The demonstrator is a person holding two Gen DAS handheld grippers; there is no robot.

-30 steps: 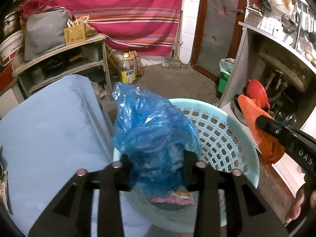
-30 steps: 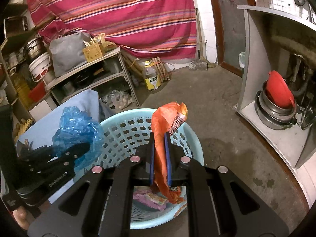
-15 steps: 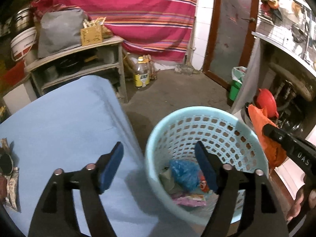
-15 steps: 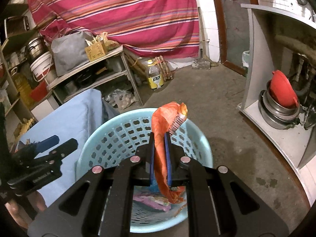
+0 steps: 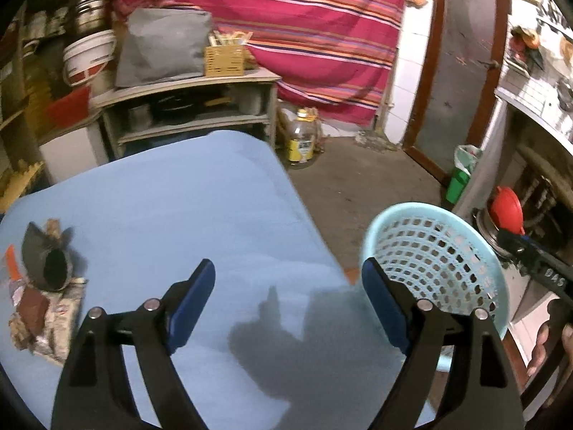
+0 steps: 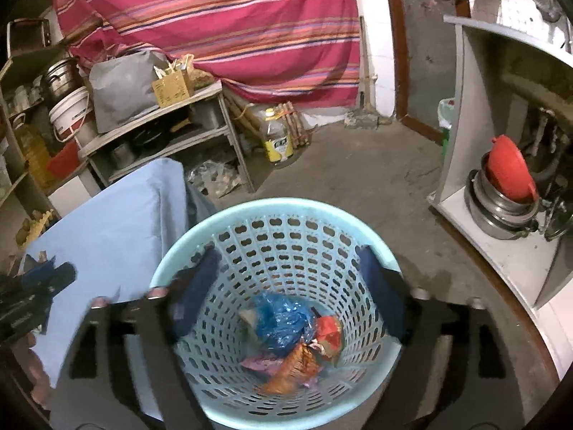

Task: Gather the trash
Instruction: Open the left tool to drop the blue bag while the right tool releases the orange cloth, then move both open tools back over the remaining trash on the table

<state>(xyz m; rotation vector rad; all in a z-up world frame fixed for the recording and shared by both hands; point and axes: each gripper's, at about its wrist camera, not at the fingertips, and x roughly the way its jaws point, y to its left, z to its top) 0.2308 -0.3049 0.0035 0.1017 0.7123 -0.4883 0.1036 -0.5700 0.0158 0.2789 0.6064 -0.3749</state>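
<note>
While my right claw (image 6: 286,294) is opening empty over the basket (image 6: 358,236), I swing my opening, empty left claw (image 5: 288,294) low toward the desk's (image 5: 179,197) wrappers (image 5: 43,308).

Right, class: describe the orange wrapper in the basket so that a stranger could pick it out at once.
Find the pale blue basket on the floor beside the blue-covered table. Look down to its bottom, where the trash lies. The orange wrapper is nearest the camera, below the crumpled blue bag and beside a pink wrapper.
</note>
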